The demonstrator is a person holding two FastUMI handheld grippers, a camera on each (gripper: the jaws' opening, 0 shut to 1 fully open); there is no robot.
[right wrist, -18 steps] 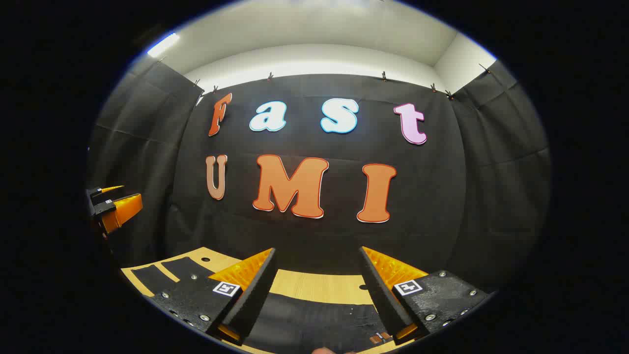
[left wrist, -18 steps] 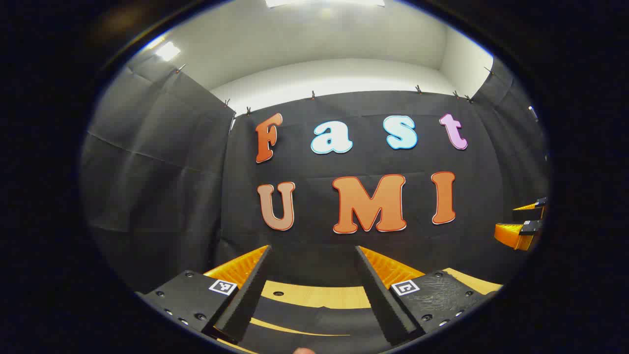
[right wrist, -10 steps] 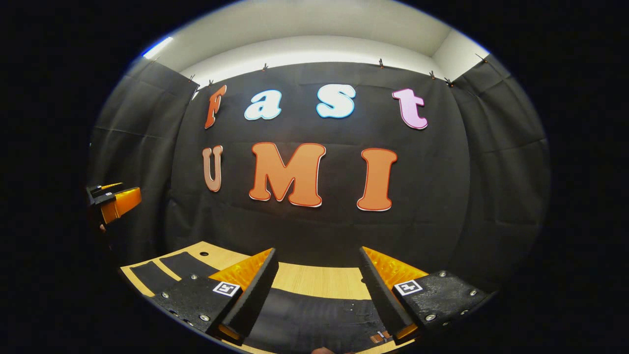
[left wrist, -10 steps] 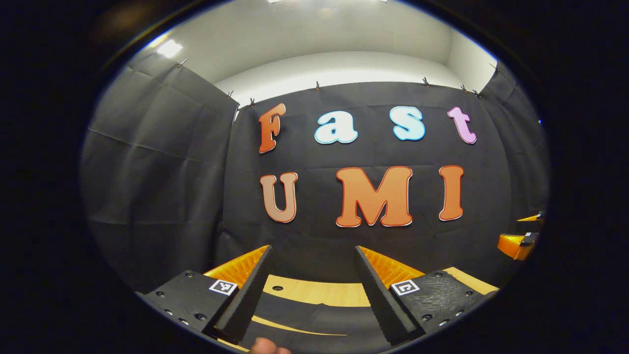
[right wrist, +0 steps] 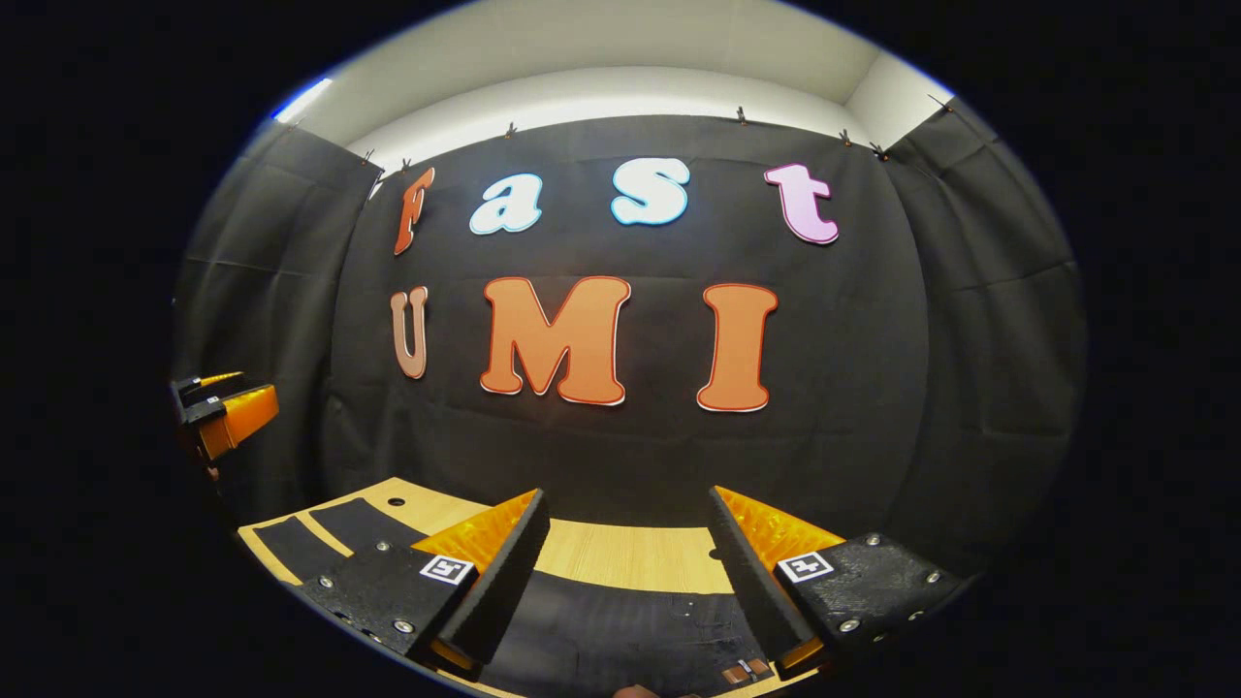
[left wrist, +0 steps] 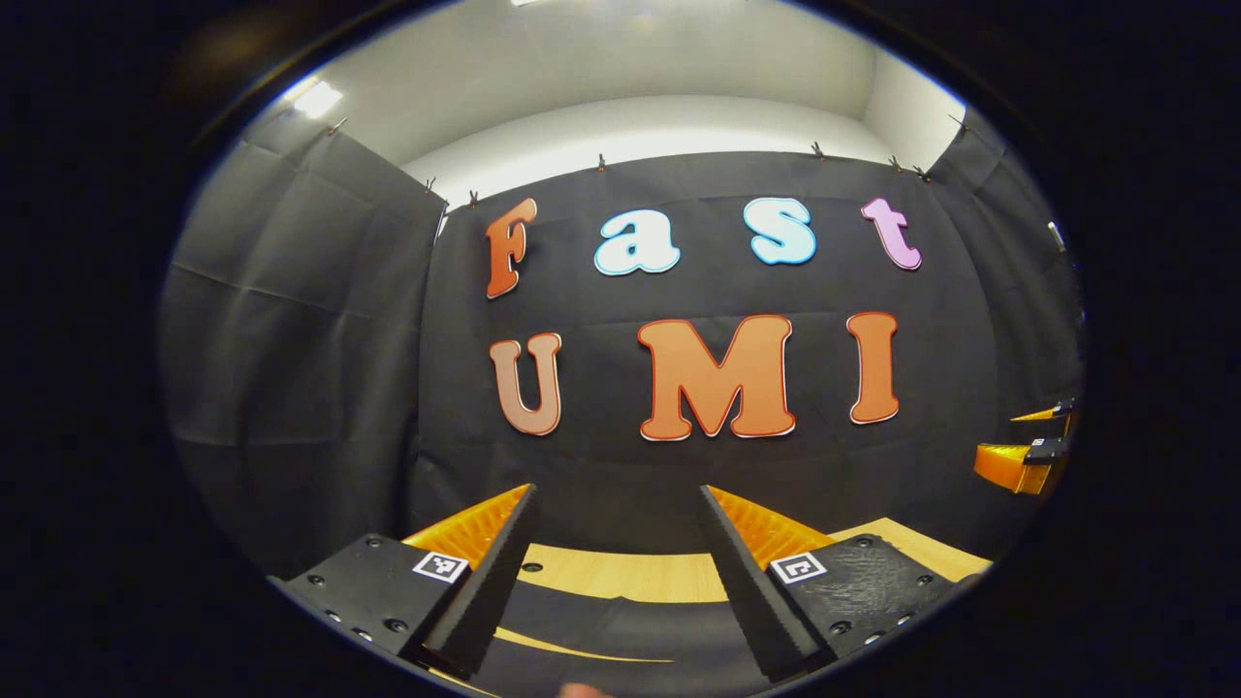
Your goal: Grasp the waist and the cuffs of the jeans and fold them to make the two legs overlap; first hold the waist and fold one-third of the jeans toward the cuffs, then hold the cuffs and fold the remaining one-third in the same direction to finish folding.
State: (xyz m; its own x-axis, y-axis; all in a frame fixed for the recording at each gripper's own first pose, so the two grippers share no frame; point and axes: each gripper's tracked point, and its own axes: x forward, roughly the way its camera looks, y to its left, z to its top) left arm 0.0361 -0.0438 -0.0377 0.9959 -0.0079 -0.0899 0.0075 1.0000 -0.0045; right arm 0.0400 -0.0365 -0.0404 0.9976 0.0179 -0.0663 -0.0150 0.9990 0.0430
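Note:
Black jeans (left wrist: 601,635) lie flat on the wooden table (left wrist: 620,577), under and ahead of my left gripper (left wrist: 618,499). That gripper hangs open above them with nothing between its fingers. In the right gripper view the jeans (right wrist: 620,630) spread across the table (right wrist: 630,557). Two dark strips of them (right wrist: 330,533) reach off to the left, and a small brown tag (right wrist: 742,671) sits at the bottom edge. My right gripper (right wrist: 628,496) is open above the fabric and holds nothing. Each gripper shows at the other view's edge: the right one (left wrist: 1028,460), the left one (right wrist: 228,412).
The booth's black cloth wall (right wrist: 630,446) stands just behind the table's far edge. Small round holes (left wrist: 531,567) dot the tabletop. A fingertip (left wrist: 582,690) shows at the bottom of the left gripper view.
Both grippers have stayed open. Both views have tipped down a little, so the wall sits higher in them. The left gripper view has also turned slightly to the right.

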